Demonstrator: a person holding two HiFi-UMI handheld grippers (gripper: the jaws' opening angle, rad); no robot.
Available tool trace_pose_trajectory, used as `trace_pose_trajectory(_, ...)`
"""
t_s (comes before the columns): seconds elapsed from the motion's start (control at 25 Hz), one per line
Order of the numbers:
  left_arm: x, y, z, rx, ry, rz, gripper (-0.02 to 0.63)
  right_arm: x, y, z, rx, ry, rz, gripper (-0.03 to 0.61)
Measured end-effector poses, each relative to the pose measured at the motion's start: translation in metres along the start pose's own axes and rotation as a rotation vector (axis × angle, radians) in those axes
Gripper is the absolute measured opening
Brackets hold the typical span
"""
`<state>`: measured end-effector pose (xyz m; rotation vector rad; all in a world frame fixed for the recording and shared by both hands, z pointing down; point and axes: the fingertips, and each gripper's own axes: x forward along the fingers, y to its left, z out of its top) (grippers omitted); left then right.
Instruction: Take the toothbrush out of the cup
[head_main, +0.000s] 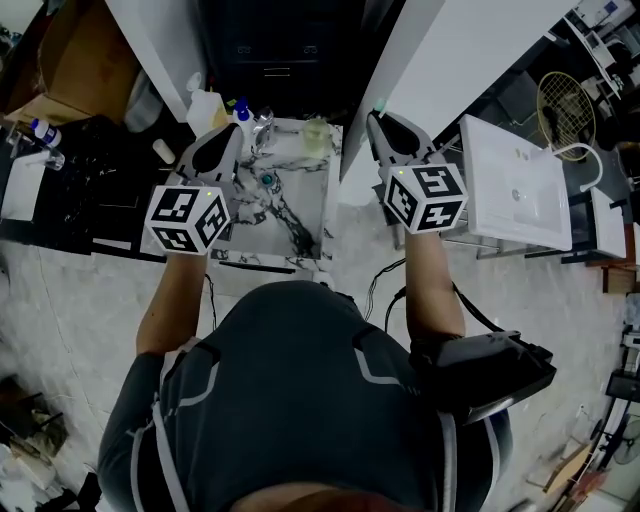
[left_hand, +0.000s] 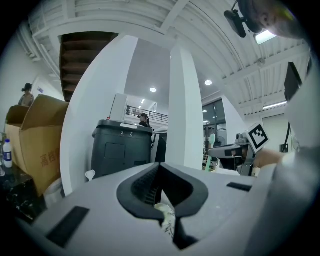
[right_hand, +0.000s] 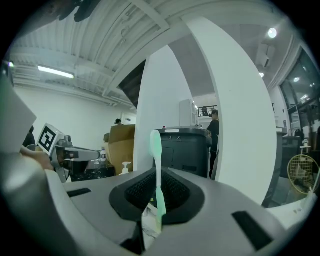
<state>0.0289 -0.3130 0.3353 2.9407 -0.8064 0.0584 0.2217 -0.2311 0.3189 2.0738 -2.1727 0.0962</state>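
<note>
A pale green toothbrush (right_hand: 157, 170) stands upright between the jaws of my right gripper (right_hand: 156, 199), which is shut on its handle. In the head view its tip (head_main: 380, 103) pokes out past the right gripper (head_main: 378, 120), to the right of the marble sink (head_main: 300, 215). A pale cup (head_main: 315, 135) stands at the sink's far edge, apart from both grippers. My left gripper (head_main: 233, 133) hangs over the sink's left side. Its jaws (left_hand: 162, 192) look shut with nothing held, and only the marble shows below them. From the left gripper view the toothbrush (left_hand: 211, 142) shows far right.
Bottles (head_main: 207, 107) stand behind the sink at the left. A white washbasin (head_main: 515, 190) lies on a rack to the right. A black bin (left_hand: 122, 145), a cardboard box (left_hand: 37, 135) and white columns (left_hand: 186, 110) stand ahead. Cables run across the floor.
</note>
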Motion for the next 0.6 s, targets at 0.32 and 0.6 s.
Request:
trace_pose_trajectory(0.32,0.0044,-0.0052,0.0074,-0.006,-0.008,0.012,0.009,0.0016,-0.0067,0.0007,0.006,-0.004,0.017,0.046)
trace_pose_trajectory(0.6,0.0068,-0.0078,0.0071,-0.017,-0.012,0.009,0.009,0.0015,-0.0101,0.0016,0.006,-0.007,0.025,0.046)
